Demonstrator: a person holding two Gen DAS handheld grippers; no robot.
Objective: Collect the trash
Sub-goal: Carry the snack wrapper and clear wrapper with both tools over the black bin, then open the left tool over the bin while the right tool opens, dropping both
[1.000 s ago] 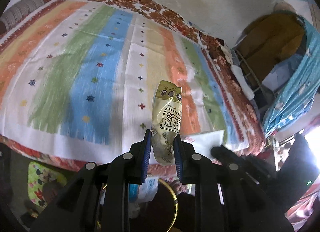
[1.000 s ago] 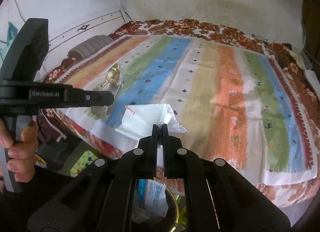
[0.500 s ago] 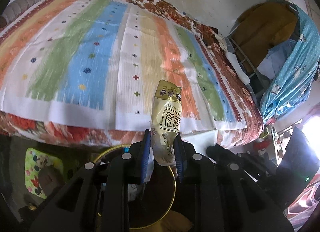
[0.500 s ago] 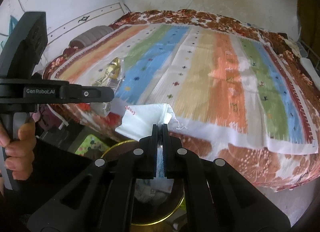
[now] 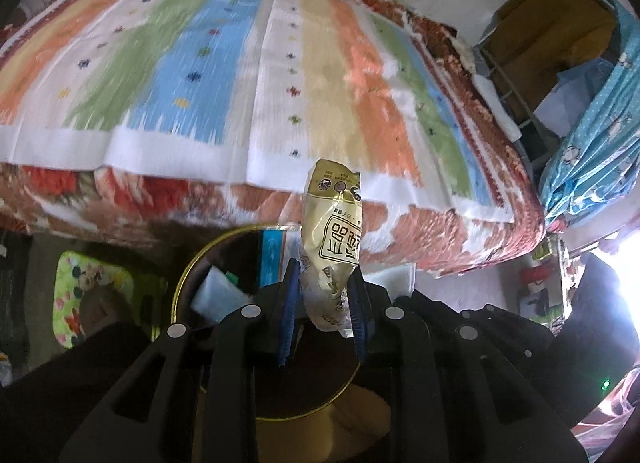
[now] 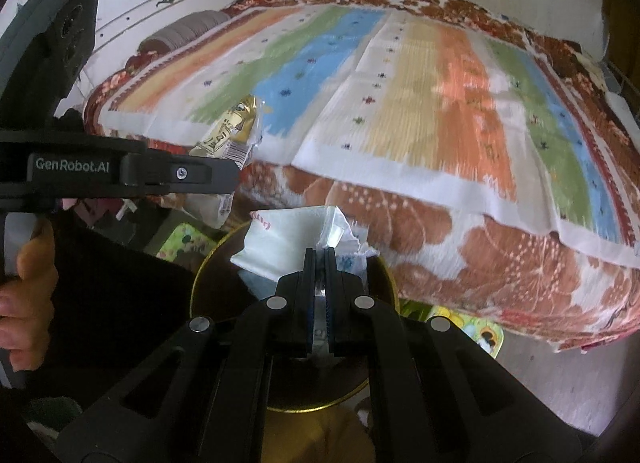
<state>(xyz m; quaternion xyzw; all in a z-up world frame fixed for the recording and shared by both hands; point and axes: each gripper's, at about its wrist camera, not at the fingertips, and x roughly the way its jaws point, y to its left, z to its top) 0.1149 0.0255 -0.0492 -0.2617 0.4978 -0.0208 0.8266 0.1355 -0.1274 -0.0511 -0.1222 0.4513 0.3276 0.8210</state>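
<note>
The left gripper [image 5: 323, 289] clamps the lower end of a yellow snack wrapper [image 5: 334, 239] between its 2 blue-padded fingers [image 5: 289, 303], and the wrapper stands up from them, its printed top against the near edge of the bed. Below the fingers sits a round bin [image 5: 182, 295] with a gold rim, and this view looks into it: a blue-and-white packet [image 5: 272, 259] and a pale scrap [image 5: 216, 295] lie inside. To the right, behind the gripper body, a white corner of paper [image 5: 396, 277] shows, and farther right a blue patterned cloth [image 5: 592, 135] hangs.

The right wrist view shows what the left one hides. The right gripper [image 6: 319, 263] is pinched shut on a crumpled white wrapper [image 6: 280, 247], which hangs over the same bin [image 6: 200, 279], just above its far rim. To the left, the left gripper's black arm [image 6: 120, 175] crosses the view, held by a hand [image 6: 28, 291], with the snack wrapper [image 6: 232, 131] poking up past it. Only this view shows the whole striped bedspread [image 6: 400, 83], the rolled grey pillow [image 6: 188, 29] at the far left, and a bright floor mat [image 6: 476, 327] near the bin on the right.
</note>
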